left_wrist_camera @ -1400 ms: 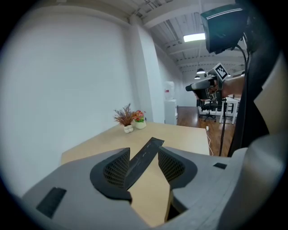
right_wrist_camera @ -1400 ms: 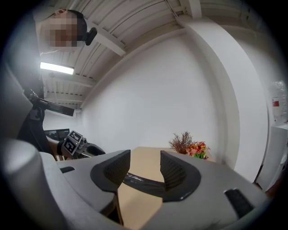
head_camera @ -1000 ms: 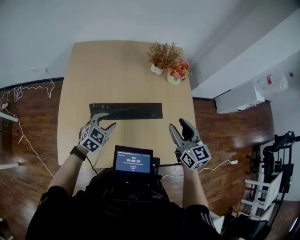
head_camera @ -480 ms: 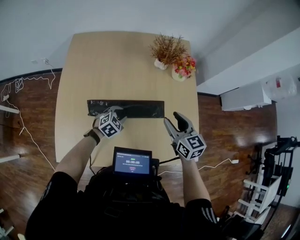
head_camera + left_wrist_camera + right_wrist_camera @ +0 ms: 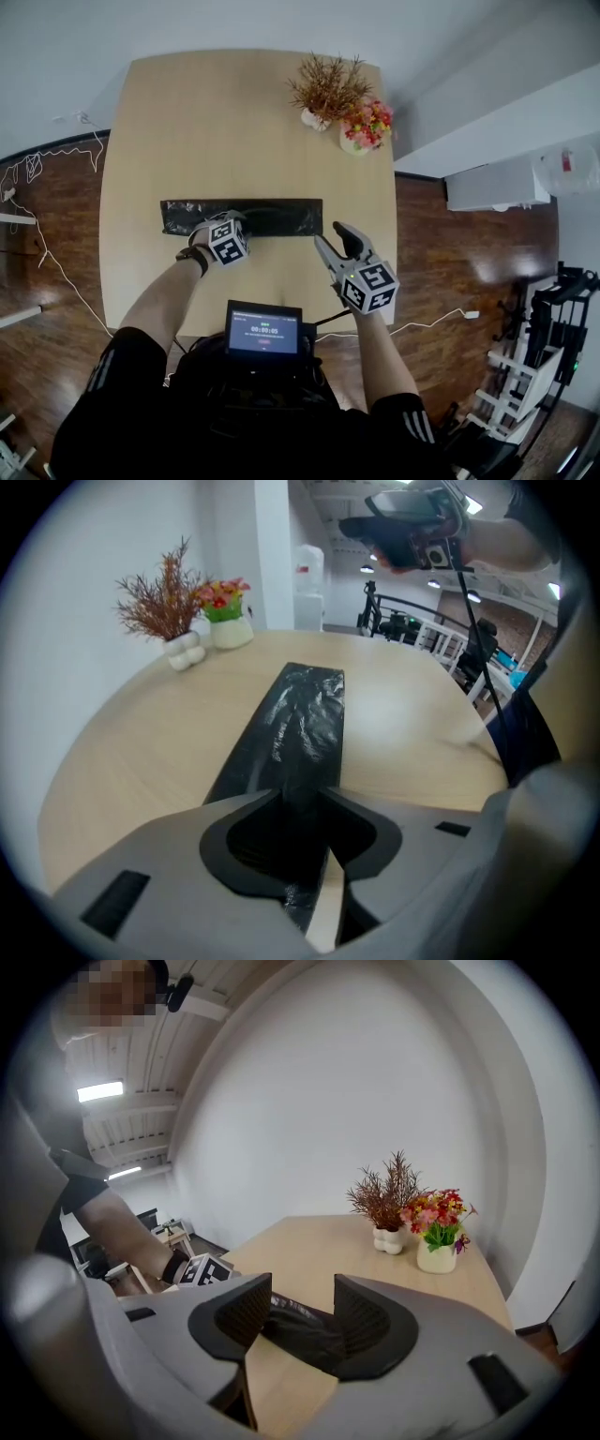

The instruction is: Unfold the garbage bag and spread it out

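Head view: folded black garbage bag (image 5: 281, 217) flat across wooden table (image 5: 234, 122), partly covered by left gripper (image 5: 230, 219), jaws clamped on it, pinched part hidden. Right gripper (image 5: 333, 239) just beside bag's right end, jaws apart, empty.

Non-task items only:
- Light wood table (image 5: 244, 122), rectangular, on a dark wood floor (image 5: 56, 356).
- Far right corner of the table: dried red-brown plant (image 5: 323, 89) in a white pot, and just beside it a flower pot (image 5: 364, 127) with red, pink and yellow blooms. Both are upright.
- Small dark screen (image 5: 263, 330) at the table's near edge, lit, showing a timer-style readout.
- White cable (image 5: 52, 272) snakes across the floor on the left, and another white cable (image 5: 431, 323) runs off to the right of the screen.
- White wall (image 5: 234, 28) behind the table.
- White cabinet (image 5: 497, 183) to the right, against the wall.
- White metal rack (image 5: 534, 375) at lower right; details too small to tell.
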A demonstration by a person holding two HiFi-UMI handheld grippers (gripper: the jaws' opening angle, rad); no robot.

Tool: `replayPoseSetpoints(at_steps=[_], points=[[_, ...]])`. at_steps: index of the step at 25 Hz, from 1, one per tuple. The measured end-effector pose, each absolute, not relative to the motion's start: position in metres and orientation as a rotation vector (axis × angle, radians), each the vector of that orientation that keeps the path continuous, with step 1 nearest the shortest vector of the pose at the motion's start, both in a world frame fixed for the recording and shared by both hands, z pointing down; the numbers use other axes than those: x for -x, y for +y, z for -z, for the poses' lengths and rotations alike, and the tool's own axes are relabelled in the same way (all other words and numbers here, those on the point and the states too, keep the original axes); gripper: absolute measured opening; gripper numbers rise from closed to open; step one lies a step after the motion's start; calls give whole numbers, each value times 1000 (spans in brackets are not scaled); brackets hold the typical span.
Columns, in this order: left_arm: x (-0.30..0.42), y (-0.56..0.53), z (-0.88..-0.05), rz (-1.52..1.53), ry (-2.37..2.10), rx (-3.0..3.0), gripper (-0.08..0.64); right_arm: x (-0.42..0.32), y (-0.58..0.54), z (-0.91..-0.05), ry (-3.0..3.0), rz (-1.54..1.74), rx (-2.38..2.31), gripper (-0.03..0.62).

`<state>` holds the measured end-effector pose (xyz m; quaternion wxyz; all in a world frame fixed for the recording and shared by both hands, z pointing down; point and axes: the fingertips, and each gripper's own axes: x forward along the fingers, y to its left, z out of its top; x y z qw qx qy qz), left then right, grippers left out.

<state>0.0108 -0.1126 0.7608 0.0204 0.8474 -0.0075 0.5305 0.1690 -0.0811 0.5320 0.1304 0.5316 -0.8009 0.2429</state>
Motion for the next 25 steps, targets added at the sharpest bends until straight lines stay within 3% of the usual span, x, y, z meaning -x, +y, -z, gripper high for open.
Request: replayPoseSetpoints(at_steps=[7, 13, 25], points=[[-9, -112, -765, -1590, 0, -2543, 121, -174, -81, -553, -2319, -757, -1529, 212], [-1, -102, -763, -1598, 15, -2509, 8, -171, -77, -556, -2322, -757, -1526, 212], [23, -48, -729, -1476, 72, -2442, 8, -137, -41, -597, -2293, -678, -1252, 212]])
